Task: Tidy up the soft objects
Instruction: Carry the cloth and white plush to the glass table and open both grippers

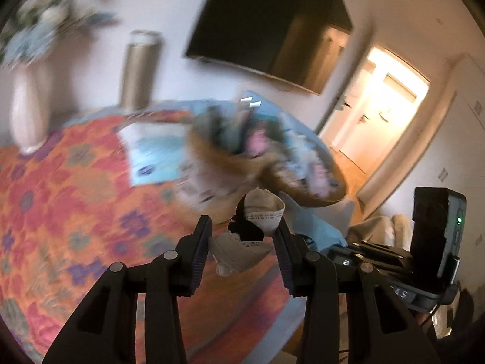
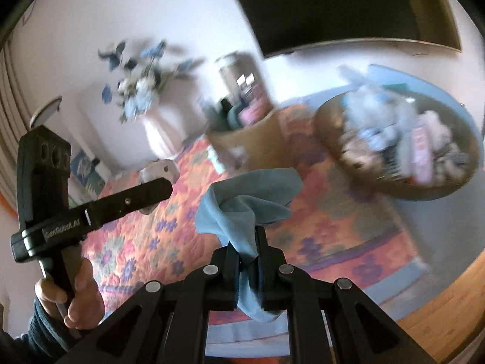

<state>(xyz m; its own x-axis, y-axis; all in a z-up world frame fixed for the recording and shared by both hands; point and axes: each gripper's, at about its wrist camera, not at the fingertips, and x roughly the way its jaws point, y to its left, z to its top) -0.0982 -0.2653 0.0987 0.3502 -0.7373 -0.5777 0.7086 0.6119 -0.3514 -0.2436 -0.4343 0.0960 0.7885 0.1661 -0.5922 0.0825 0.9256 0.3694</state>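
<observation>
- The surface is a bed or table spread with an orange floral quilt (image 1: 69, 188); a plain blue cover (image 2: 424, 91) shows beyond its far edge.
- A white wall (image 1: 169, 6) runs behind it, with a dark wall-mounted screen (image 1: 266, 30) tilted across both views.
- In the left wrist view, a lit doorway (image 1: 379, 115) opens at the right, with wooden floor (image 2: 439, 312) below.
- A pale vase (image 1: 28, 106) of blue and white flowers (image 2: 142, 91) stands at the quilt's far corner, near a metallic cylinder (image 1: 139, 69).
- A round woven basket (image 2: 400, 139), heaped with blurred soft items, rests on the quilt; a taller tan bin (image 2: 251, 145) holding more items stands just beside it.
- The left gripper (image 1: 242, 236) has its jaws narrowed onto a cream lace-trimmed cloth with a black part (image 1: 260, 212), held above the quilt in front of the baskets.
- The right gripper (image 2: 247, 254) is clamped tight on a blue cloth (image 2: 242, 206), lifted clear of the quilt.
- A hand (image 2: 81, 297) in a dark sleeve grips the left gripper's handle.
</observation>
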